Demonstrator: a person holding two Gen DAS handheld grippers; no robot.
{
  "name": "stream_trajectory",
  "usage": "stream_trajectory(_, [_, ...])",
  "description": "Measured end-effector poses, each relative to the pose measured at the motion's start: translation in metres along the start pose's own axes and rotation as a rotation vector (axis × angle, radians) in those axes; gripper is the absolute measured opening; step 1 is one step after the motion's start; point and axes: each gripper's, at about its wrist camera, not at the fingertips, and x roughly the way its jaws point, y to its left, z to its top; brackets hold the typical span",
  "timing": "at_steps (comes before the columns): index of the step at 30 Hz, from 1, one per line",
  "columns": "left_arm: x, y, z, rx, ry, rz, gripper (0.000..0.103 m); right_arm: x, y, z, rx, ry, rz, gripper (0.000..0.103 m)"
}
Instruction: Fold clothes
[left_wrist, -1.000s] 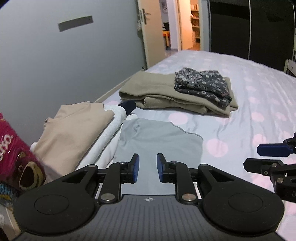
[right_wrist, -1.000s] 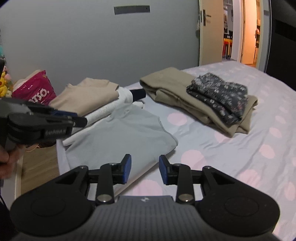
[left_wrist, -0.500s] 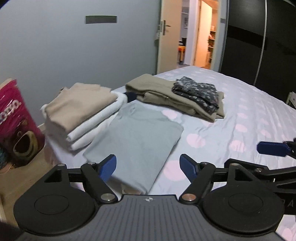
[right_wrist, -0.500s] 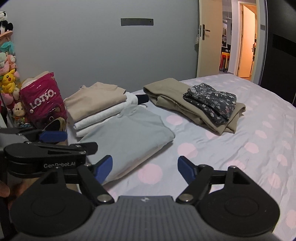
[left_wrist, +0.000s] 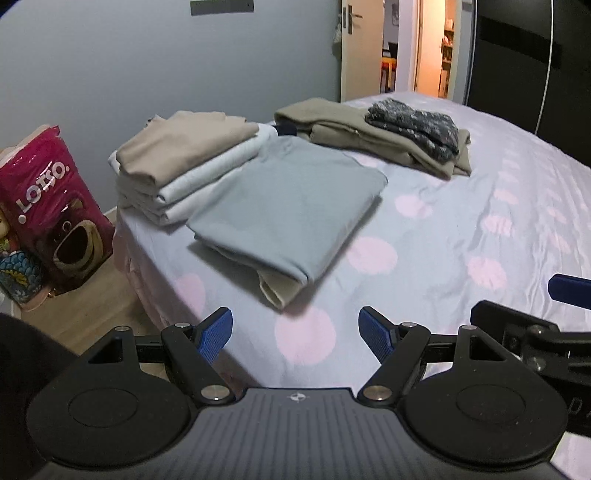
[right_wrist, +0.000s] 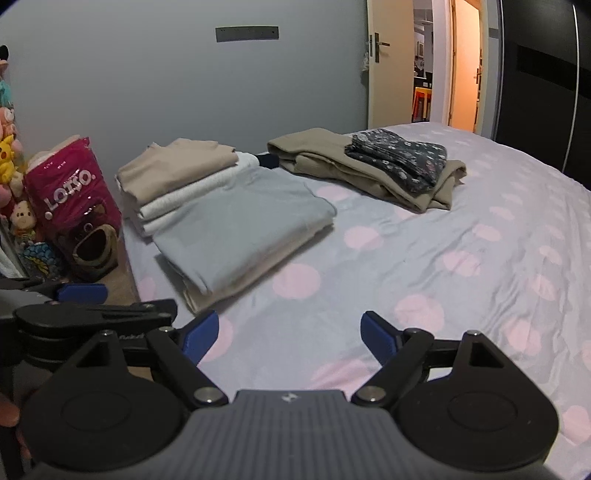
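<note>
So both grippers hang over the bed with nothing in them, folded laundry sitting ahead.

Left gripper (left_wrist: 295, 334) has its blue pads spread wide over bare sheet; right gripper (right_wrist: 290, 336) is just as empty, its jaws opening a bit more. Folded grey shirt (left_wrist: 291, 206) lies flat on the polka-dot bed (left_wrist: 480, 229), at about 12 o'clock from the left gripper and 11 o'clock from the right. Touching its left edge is a beige-and-white stack (left_wrist: 184, 166). Farther back, around 1 o'clock, olive trousers (left_wrist: 373, 142) carry a dark floral piece (left_wrist: 417, 127). Pink Lotso bag (left_wrist: 51, 206) stands on the floor at 10 o'clock.
</note>
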Motion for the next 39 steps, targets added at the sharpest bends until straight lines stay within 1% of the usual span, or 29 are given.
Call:
stream_trajectory(3, [-0.002, -0.003, 0.000, -0.012, 0.009, -0.008, 0.075, 0.000, -0.007, -0.005, 0.031, 0.007, 0.008, 0.086])
stream_trajectory(9, [-0.007, -0.013, 0.002, -0.004, 0.000, 0.001, 0.075, -0.005, -0.015, -0.011, 0.036, 0.018, 0.006, 0.086])
stream_trajectory(17, [-0.016, -0.020, 0.007, 0.005, -0.021, 0.022, 0.075, -0.011, -0.022, -0.006, 0.042, 0.000, 0.009, 0.086])
stream_trajectory(25, [-0.019, -0.018, 0.007, -0.010, -0.010, 0.024, 0.074, -0.014, -0.024, -0.008, 0.059, 0.005, 0.039, 0.086])
stream_trajectory(39, [-0.023, -0.013, 0.006, -0.019, -0.010, 0.030, 0.074, -0.016, -0.021, -0.008, 0.061, 0.006, 0.061, 0.086])
